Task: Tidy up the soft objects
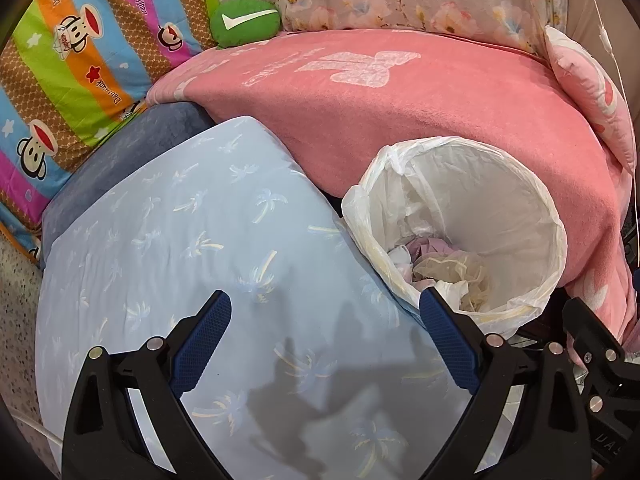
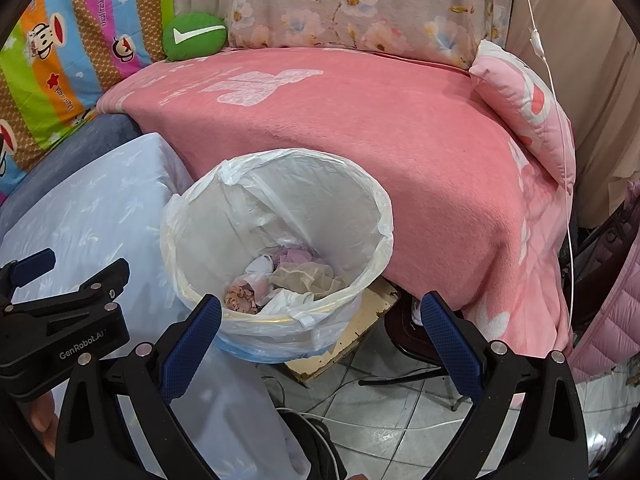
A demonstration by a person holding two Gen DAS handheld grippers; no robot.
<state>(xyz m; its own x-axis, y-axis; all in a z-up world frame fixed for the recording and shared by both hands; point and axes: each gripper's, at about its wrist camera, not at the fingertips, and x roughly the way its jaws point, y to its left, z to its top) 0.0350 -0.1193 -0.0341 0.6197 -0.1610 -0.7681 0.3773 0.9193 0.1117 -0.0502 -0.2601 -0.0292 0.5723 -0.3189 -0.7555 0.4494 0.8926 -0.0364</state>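
A pale blue pillow [image 1: 180, 240] printed with palm trees lies in front of me, and my left gripper [image 1: 326, 304] hovers open just above its near half, nothing between the fingers. My right gripper [image 2: 320, 306] is open too, held over the near rim of a bin lined with a white plastic bag [image 2: 276, 236]. Crumpled soft scraps sit in the bin's bottom. A green round cushion [image 1: 245, 21] with a white tick rests at the back of the pink blanket [image 1: 400, 120]. A small pink pillow [image 2: 524, 108] leans at the blanket's right end.
A striped cartoon quilt [image 1: 72, 80] stands at the left, a floral cloth [image 2: 360, 4] behind. A grey-blue cushion [image 1: 132, 152] lies under the blue pillow. Right of the bin are tiled floor [image 2: 400, 420] with cables, a chair base [image 2: 404, 340] and a white hanging cord [image 2: 560, 160].
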